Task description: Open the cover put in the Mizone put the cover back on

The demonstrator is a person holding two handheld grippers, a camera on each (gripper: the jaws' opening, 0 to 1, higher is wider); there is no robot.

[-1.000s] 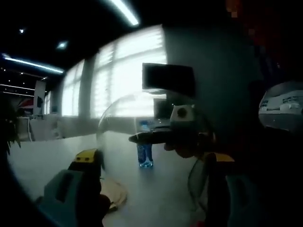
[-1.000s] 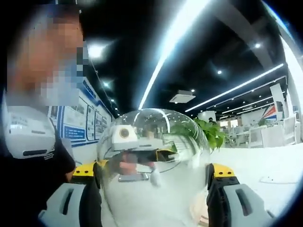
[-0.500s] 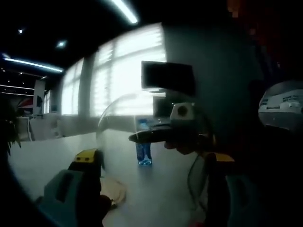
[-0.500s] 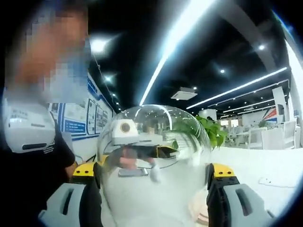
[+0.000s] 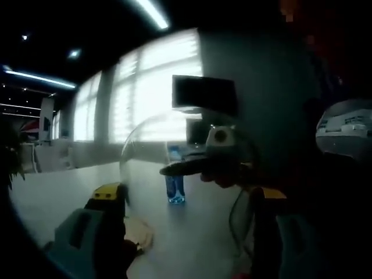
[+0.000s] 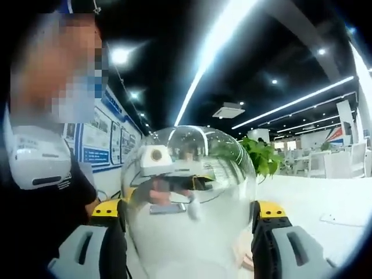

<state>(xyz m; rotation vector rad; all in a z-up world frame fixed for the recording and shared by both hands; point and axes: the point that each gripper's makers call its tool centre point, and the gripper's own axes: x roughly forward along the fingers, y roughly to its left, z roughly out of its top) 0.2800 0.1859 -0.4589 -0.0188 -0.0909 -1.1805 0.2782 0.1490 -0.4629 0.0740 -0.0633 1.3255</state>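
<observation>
Dome [image 6: 192, 197]: one clear cover, and it is sitting right between the right tongs [image 6: 189, 232], filling the gap from jaw to jaw; in the left gripper view the same dome [image 5: 186, 180] is spanning the space between the left tongs [image 5: 186, 226].
Bottle [image 5: 175, 180]: one blue Mizone, standing upright on the tabletop [image 5: 64, 186], seen through the dome glass, well beyond the left tongs and apart from them.
Pad [image 5: 139, 232]: one pale flat disc is lying on the tabletop just past the left jaw of the left tongs, under the dome's edge.
Right tongs: spread wide, and both yellow-tipped jaws are pressing against the dome's sides, so they are gripping the dome.
Left tongs: also spread wide, with the yellow tips lying at the dome's two edges; whether they are truly touching the glass I cannot tell in this dim view.
Other tongs: through the dome, each view is showing the opposite tool as a dark shape with a hand [image 6: 160, 196] behind it.
Person: one, standing at the left of the right gripper view in a dark shirt [image 6: 35, 215].
Plant [image 6: 261, 157]: one leafy green plant is showing behind the dome's right edge.
Room: a monitor [image 5: 203, 93] is hanging dark before bright windows [image 5: 139, 99], and ceiling light strips [image 6: 221, 40] are glowing overhead.
</observation>
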